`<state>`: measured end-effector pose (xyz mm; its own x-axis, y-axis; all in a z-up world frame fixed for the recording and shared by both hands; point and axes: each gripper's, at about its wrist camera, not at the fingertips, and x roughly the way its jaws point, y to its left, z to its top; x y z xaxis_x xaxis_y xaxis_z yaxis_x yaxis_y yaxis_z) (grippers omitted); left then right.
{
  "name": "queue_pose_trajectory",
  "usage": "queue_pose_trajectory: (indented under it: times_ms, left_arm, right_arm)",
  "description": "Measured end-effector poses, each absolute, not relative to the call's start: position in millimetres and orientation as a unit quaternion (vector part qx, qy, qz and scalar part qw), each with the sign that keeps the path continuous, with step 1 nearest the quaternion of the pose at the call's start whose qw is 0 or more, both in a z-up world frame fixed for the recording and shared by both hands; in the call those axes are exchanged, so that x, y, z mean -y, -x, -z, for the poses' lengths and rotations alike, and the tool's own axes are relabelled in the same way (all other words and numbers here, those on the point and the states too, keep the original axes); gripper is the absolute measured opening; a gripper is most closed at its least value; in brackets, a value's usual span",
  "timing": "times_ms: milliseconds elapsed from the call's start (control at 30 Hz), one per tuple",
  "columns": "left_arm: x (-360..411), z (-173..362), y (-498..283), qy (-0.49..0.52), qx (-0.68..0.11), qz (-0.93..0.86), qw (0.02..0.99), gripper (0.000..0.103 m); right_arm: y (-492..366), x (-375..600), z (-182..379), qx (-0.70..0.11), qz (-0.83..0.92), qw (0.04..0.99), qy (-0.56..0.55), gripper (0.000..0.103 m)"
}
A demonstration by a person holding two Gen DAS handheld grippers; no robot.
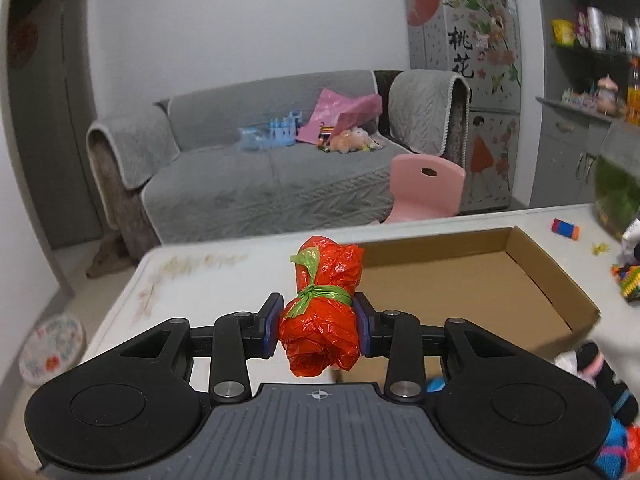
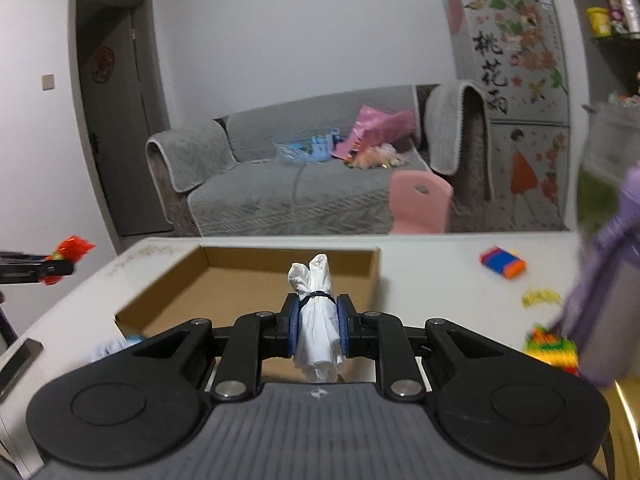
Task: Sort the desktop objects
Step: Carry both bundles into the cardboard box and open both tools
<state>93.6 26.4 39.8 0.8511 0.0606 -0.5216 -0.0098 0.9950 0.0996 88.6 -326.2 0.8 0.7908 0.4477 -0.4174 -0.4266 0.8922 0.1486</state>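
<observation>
My left gripper [image 1: 319,330] is shut on a red plastic-bag bundle [image 1: 324,308] tied with a green band, held above the white table [image 1: 208,292]. In the right wrist view that same red bundle [image 2: 68,254] shows at the far left. A white plastic-bag bundle [image 2: 318,320] tied with a dark band is clamped in my right gripper [image 2: 318,332], lifted over the near edge of the open cardboard box [image 2: 248,276]. The cardboard box [image 1: 460,276] lies just right of the red bundle, and its floor shows bare.
On the table right of the box lie a striped toy block [image 2: 503,262], yellow bits [image 2: 540,296] and a heap of coloured bricks [image 2: 554,350]. A purple bottle [image 2: 608,300] stands close at right. Socks [image 1: 608,392] lie near the box corner. Sofa [image 1: 248,176] and pink chair [image 1: 424,184] behind.
</observation>
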Motion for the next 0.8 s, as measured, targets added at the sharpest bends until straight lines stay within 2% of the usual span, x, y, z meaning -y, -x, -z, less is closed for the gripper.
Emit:
queue_pose_trajectory:
  times_ms: [333,533,733,800]
  left_arm:
    - [-2.4,19.7,-189.5,-0.035,-0.340,0.002,0.940,0.043]
    - [-14.6,44.5,-205.2,-0.029,-0.380,0.004,0.925,0.043]
    - [-16.8,54.3,-207.5,-0.034,-0.407,0.010,0.913,0.044]
    - [-14.7,56.1,-206.0,-0.041,-0.413,0.011,0.910,0.048]
  right_arm:
    - [-171.6,253.8,22.1,-0.271,-0.282,0.920,-0.024,0.017]
    - [-175.8,221.1,52.0,-0.314,-0.300,0.901,0.003,0.018]
    - [-169.6,198.1,57.9,-0.343,-0.299,0.890,0.030,0.019]
    - [-169.1,192.3,58.0,-0.353,-0.298,0.886,0.037,0.019]
